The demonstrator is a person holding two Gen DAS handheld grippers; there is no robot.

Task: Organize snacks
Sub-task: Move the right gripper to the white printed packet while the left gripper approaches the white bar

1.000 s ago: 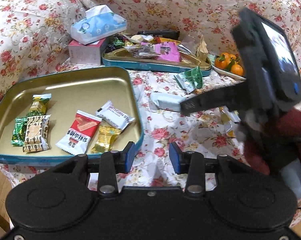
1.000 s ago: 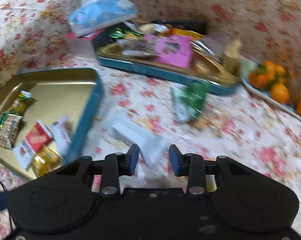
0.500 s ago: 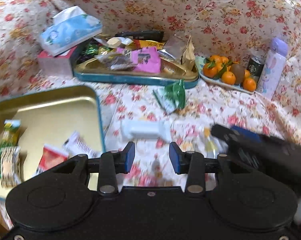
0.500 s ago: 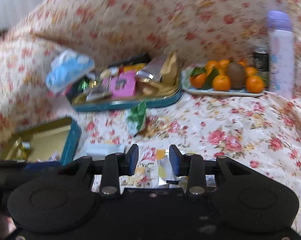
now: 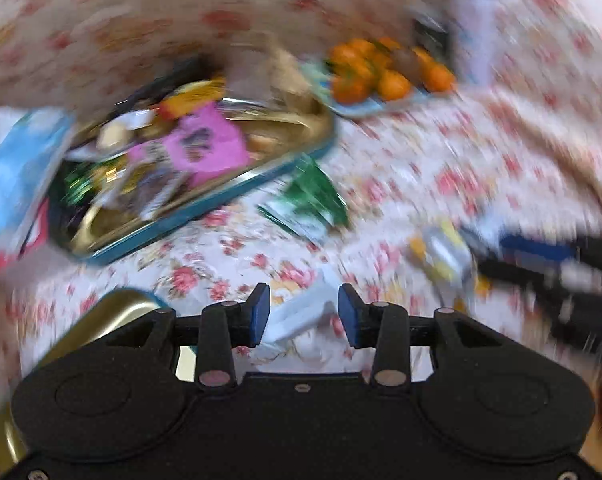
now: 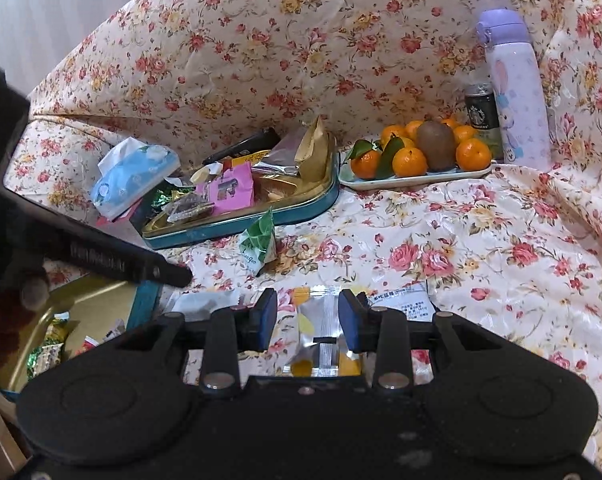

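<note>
Under my right gripper (image 6: 307,316), jaws apart and empty, a silver-yellow packet (image 6: 321,340) lies flat on the cloth (image 6: 481,248). My left gripper (image 5: 299,310) gapes over a white packet (image 5: 301,312). Far left: full tin (image 6: 237,220), green packet (image 6: 259,246) nearer.

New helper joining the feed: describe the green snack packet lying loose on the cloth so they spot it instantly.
Start at the far blue-rimmed gold tin heaped with wrappers, left of the plate of oranges. Just in front of its near edge, on the floral cloth, stands the green packet. It is the only green-and-white pouch outside a tin, puffed up and pointed at the top.
</note>
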